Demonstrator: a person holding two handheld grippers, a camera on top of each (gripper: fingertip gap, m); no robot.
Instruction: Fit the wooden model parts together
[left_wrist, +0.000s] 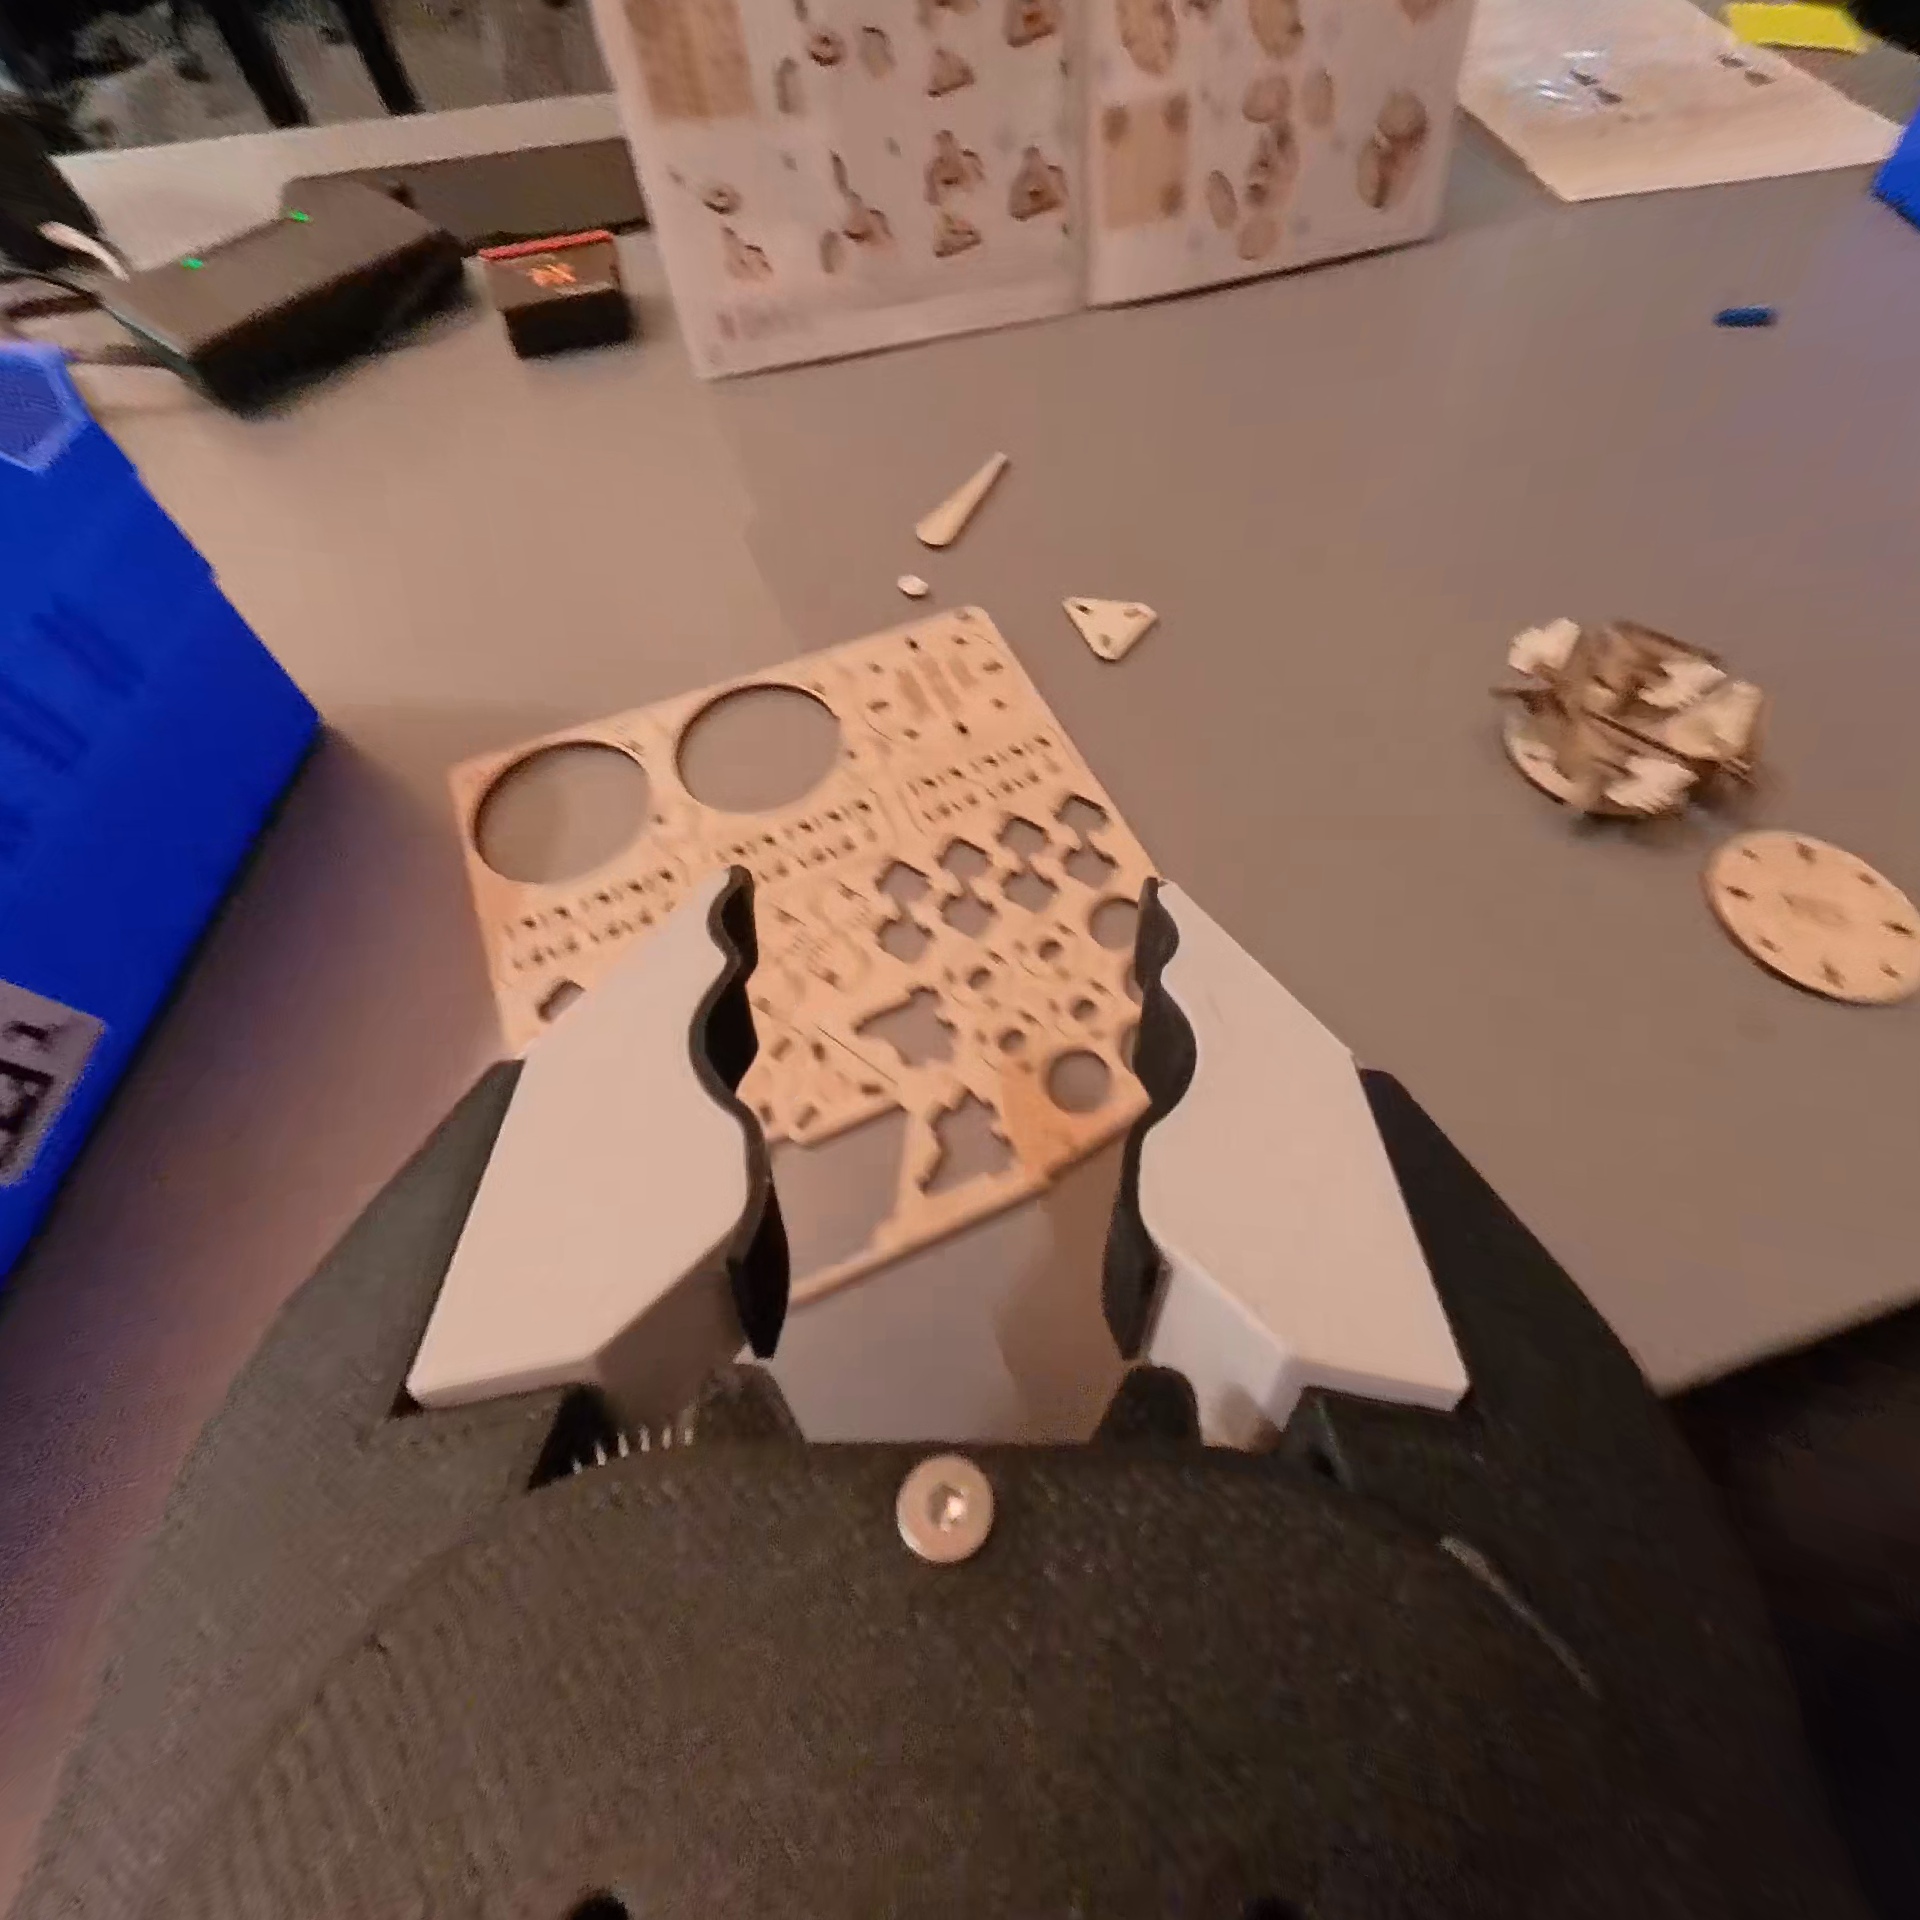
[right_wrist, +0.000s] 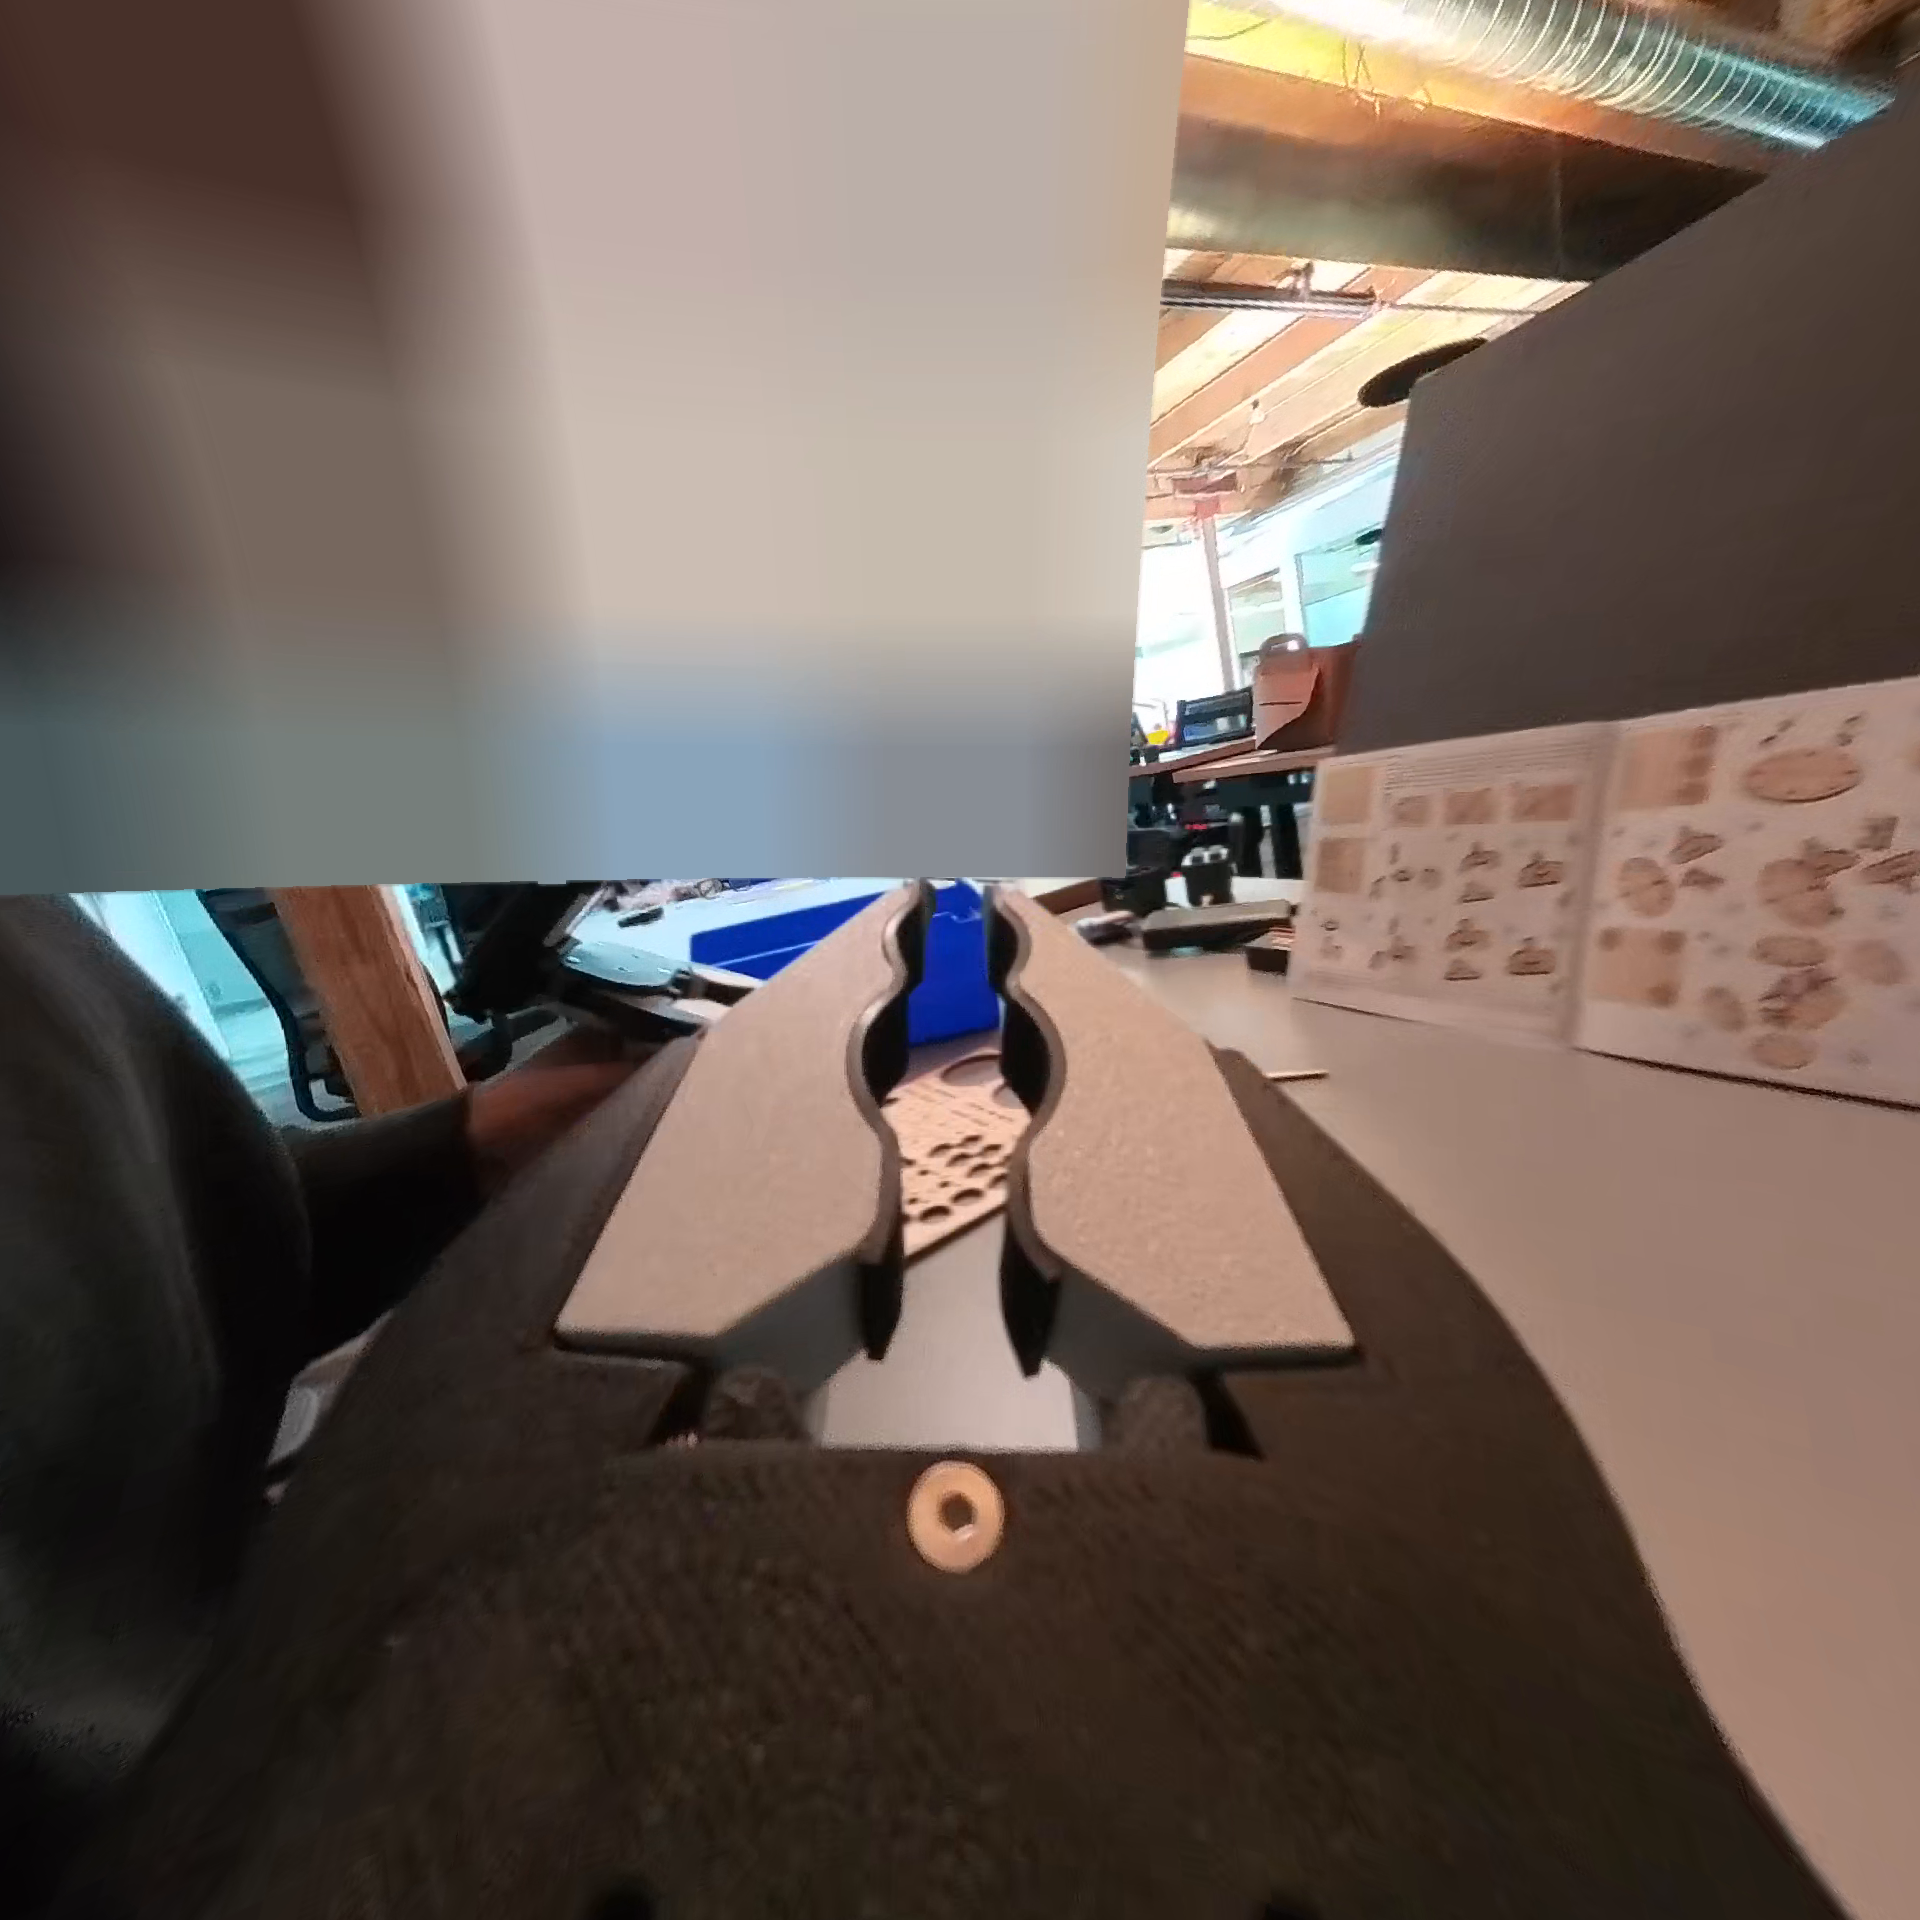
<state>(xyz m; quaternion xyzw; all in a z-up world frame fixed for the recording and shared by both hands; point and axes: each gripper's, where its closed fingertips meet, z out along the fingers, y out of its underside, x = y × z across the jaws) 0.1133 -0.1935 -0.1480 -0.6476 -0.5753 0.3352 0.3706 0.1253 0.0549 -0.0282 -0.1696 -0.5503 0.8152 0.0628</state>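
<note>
My left gripper (left_wrist: 945, 888) is open and empty. It hovers over a flat laser-cut wooden sheet (left_wrist: 914, 727) that lies on the grey table (left_wrist: 1351, 520). The sheet has two large round holes and many smaller cut-outs, and neither pad touches it. My right gripper (right_wrist: 956, 896) is low over the table. Its fingers stand a narrow slit apart with nothing between them. The same sheet (right_wrist: 951, 1153) shows below and between its fingers. An assembled wooden piece (left_wrist: 1626, 727) and a loose wooden disc (left_wrist: 1808, 920) lie to the right of the sheet.
A blue bin (left_wrist: 114, 748) stands at the left, and it also shows in the right wrist view (right_wrist: 945, 977). An open instruction booklet (left_wrist: 1039, 156) stands at the back. Black boxes (left_wrist: 291, 291) sit at the back left. A small wooden triangle (left_wrist: 1110, 627) and a tapered piece (left_wrist: 961, 501) lie beyond the sheet. A person's sleeve (right_wrist: 156, 1195) is at the left. The loose wooden disc (left_wrist: 1808, 920) is about equally far from each gripper, around 20 cm.
</note>
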